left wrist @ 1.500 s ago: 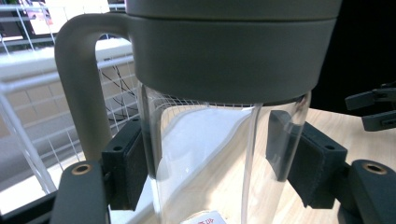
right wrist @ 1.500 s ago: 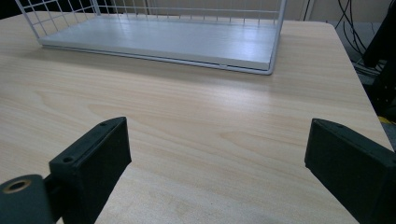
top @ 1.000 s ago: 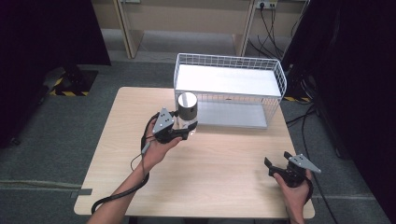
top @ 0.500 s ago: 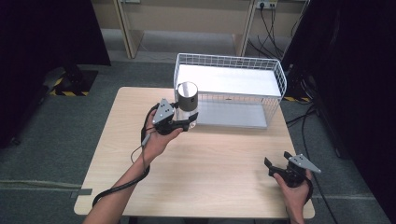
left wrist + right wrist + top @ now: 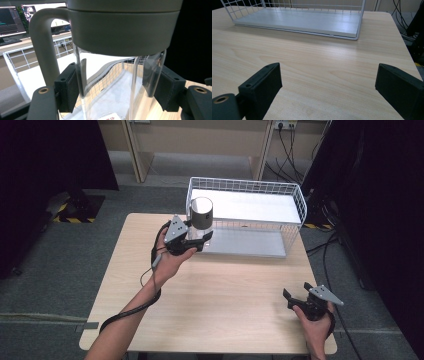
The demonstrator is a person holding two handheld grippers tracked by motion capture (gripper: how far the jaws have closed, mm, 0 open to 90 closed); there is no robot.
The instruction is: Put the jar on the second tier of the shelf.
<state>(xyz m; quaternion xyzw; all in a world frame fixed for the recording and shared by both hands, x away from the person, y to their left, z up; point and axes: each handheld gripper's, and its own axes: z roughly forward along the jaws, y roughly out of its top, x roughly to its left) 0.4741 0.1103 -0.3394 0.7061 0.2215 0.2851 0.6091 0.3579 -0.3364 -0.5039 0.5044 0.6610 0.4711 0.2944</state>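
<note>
While left gripper (image 5: 199, 238) clamps clear jug (image 5: 201, 220) by body, upright, clearing wire basket (image 5: 298, 200) rim; right gripper (image 5: 300, 296) idle, jaws wide, empty.

Clear grey-lidded jug (image 5: 201, 220), upright, held aloft

Right tool (image 5: 328, 87) w/ jaws wide apart over bare wood table (image 5: 312, 62); white wire basket (image 5: 297, 22) (far edge) ahead.
</note>
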